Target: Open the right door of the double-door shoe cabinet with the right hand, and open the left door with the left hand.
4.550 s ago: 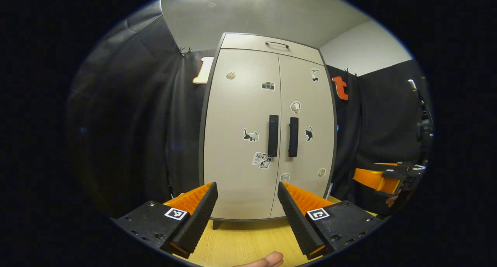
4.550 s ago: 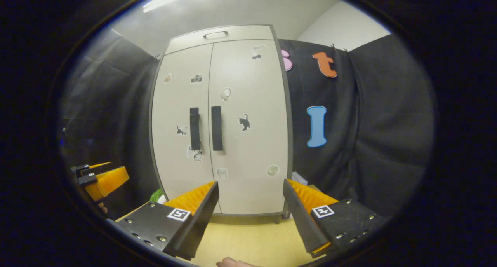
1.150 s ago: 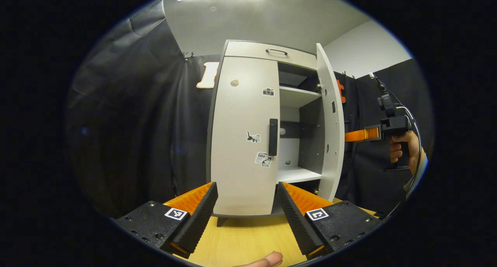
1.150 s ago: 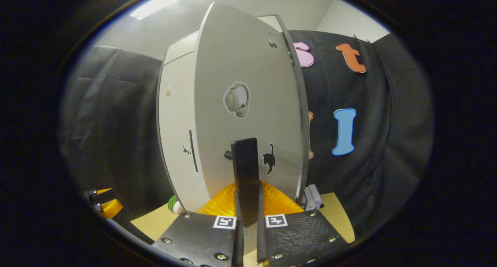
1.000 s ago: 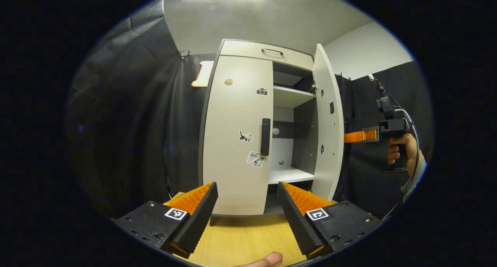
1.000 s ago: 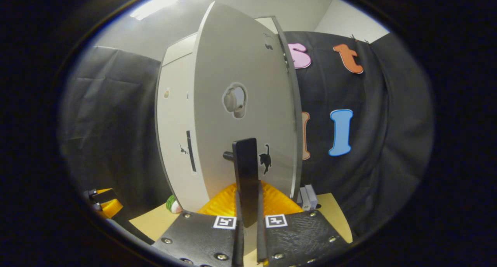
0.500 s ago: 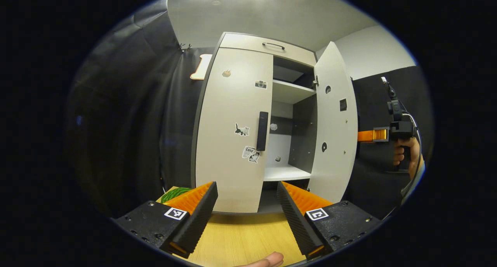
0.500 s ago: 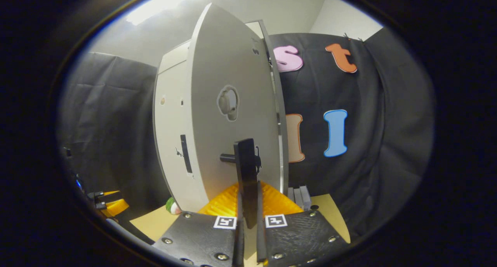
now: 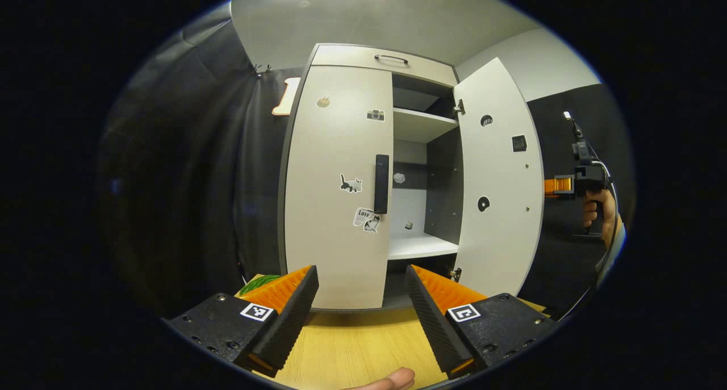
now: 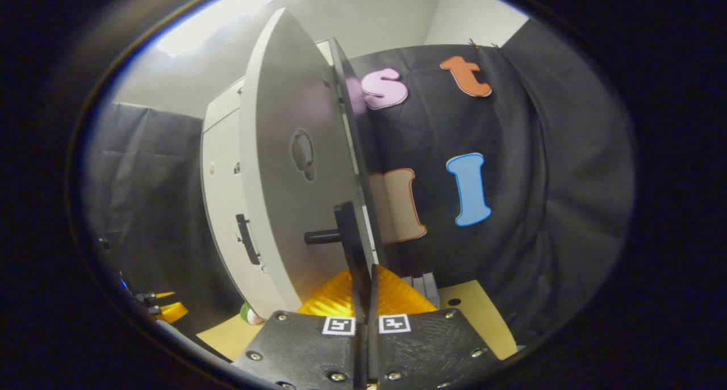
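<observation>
— Where are you in the job?

— My right gripper (image 10: 363, 299) is clamped on the right door's handle (image 10: 347, 239), and the right door (image 9: 500, 180) of the cabinet (image 9: 346, 58) stands swung wide. First half looks done, I'd say.

— And the other side?

— The left door (image 9: 335, 185) is shut. My left gripper (image 9: 360, 299) hangs spread apart, empty, well short of the left handle (image 9: 381, 184). Next I need to reach in, close on it, pull.
</observation>
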A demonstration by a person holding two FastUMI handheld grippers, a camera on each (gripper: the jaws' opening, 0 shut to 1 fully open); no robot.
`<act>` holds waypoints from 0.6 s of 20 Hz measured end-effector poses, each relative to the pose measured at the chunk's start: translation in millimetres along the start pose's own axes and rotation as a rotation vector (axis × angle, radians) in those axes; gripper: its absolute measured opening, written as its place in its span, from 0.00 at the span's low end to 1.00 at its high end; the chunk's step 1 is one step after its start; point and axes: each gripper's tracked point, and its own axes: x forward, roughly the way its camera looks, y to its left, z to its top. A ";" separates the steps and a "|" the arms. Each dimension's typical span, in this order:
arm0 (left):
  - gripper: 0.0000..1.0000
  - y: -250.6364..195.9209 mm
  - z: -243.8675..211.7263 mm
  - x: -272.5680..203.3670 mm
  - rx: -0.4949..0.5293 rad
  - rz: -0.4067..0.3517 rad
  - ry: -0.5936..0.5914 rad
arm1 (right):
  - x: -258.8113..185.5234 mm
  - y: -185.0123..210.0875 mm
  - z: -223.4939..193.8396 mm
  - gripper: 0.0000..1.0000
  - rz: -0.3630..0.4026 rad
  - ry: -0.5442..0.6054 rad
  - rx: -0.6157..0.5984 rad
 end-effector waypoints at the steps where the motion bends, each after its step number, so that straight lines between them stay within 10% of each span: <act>1: 0.96 0.1 3.3 4.2 0.016 0.006 -0.005 | -1.3 1.0 -2.4 0.01 -0.012 0.002 -0.031; 10: 0.95 -20.1 48.9 84.3 0.012 -0.017 -0.059 | -47.4 -2.1 -9.1 0.08 -0.088 -0.077 -0.073; 12: 0.95 -17.2 64.7 111.2 0.018 0.002 -0.087 | -70.4 -8.2 -12.8 0.49 -0.118 -0.108 -0.089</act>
